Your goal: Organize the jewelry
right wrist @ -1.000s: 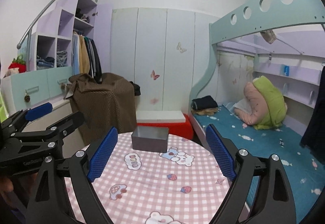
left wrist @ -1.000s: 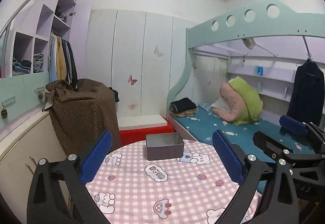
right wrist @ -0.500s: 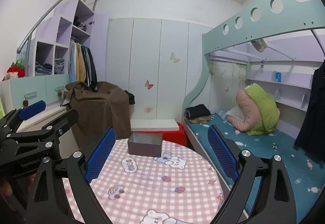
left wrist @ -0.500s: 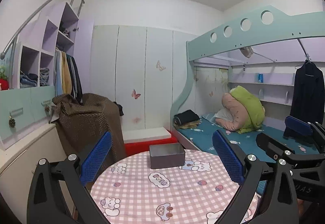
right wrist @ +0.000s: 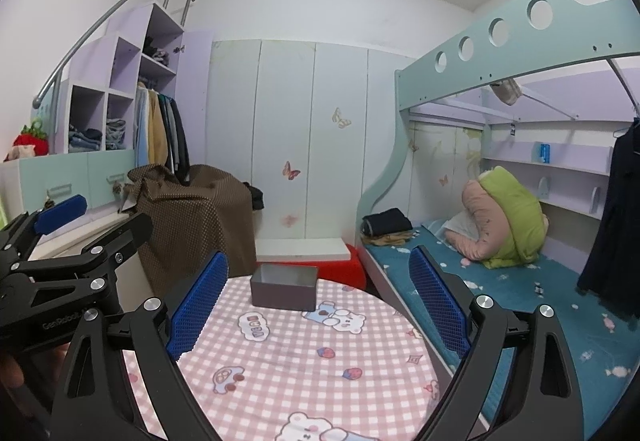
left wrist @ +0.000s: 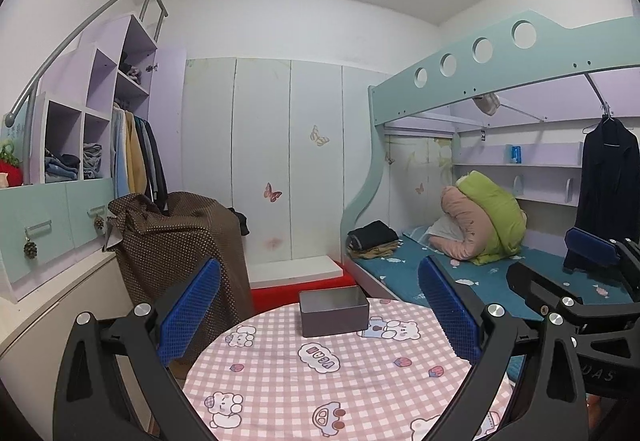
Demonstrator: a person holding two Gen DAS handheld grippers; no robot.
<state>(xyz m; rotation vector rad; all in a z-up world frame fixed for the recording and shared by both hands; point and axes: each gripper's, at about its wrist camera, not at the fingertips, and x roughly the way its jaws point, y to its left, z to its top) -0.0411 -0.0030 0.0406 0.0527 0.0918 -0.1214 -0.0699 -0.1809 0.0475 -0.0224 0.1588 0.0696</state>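
Note:
A grey open-topped metal box (left wrist: 334, 315) stands at the far edge of a round table (left wrist: 280, 381) covered with a pink checked cartoon cloth. My left gripper (left wrist: 319, 266) hovers above the table's near side, open, with nothing between its blue pads. In the right wrist view the same box (right wrist: 284, 291) sits past the right gripper (right wrist: 318, 258), which is also open and holds nothing. The two grippers are side by side, well short of the box. No jewelry shows in either view, and the inside of the box is hidden.
A brown dotted cover (left wrist: 176, 249) drapes something behind the table on the left. A red step (left wrist: 288, 289) lies beyond the table. The bunk bed (left wrist: 460, 269) with a rolled quilt runs along the right, and a dark coat (left wrist: 608, 177) hangs there.
Both views have tilted upward: more ceiling shows, and the table and box sit lower and look smaller. Both grippers have stayed open and hold nothing.

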